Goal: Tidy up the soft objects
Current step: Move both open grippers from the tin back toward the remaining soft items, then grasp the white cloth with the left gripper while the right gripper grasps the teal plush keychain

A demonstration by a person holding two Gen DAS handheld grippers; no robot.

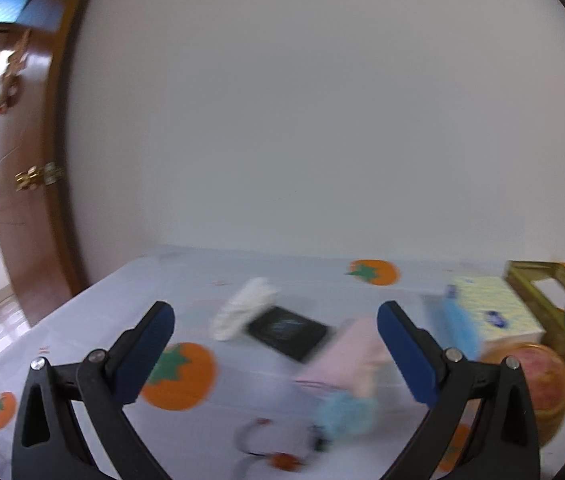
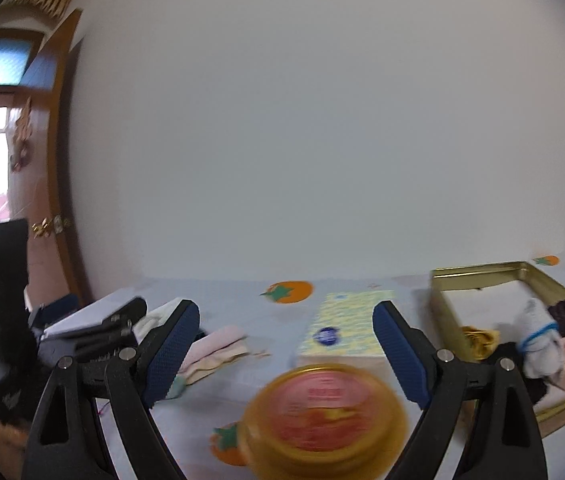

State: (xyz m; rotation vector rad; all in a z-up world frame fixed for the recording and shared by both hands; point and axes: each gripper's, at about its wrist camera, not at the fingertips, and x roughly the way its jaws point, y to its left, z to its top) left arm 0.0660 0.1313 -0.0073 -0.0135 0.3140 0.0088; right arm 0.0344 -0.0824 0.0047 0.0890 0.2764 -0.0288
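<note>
Gold tin point(image 2: 482, 276) holds socks; left claw point(image 1: 276, 322) & right claw point(image 2: 286, 320) spread, empty.

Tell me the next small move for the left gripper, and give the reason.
Probably ease the left gripper down toward the pink cloth: its jaws stand open and empty, the cloth lies loose on the table just ahead, and the gold tin already holds rolled soft items. Blur hides how the cloth is folded.

Before my grippers, a patterned rectangular tissue pack point(image 2: 344, 326) is sitting behind a round gold-rimmed tin point(image 2: 324, 416), left of a gold rectangular metal box point(image 2: 482, 274) holding rolled socks point(image 2: 538, 340).
</note>
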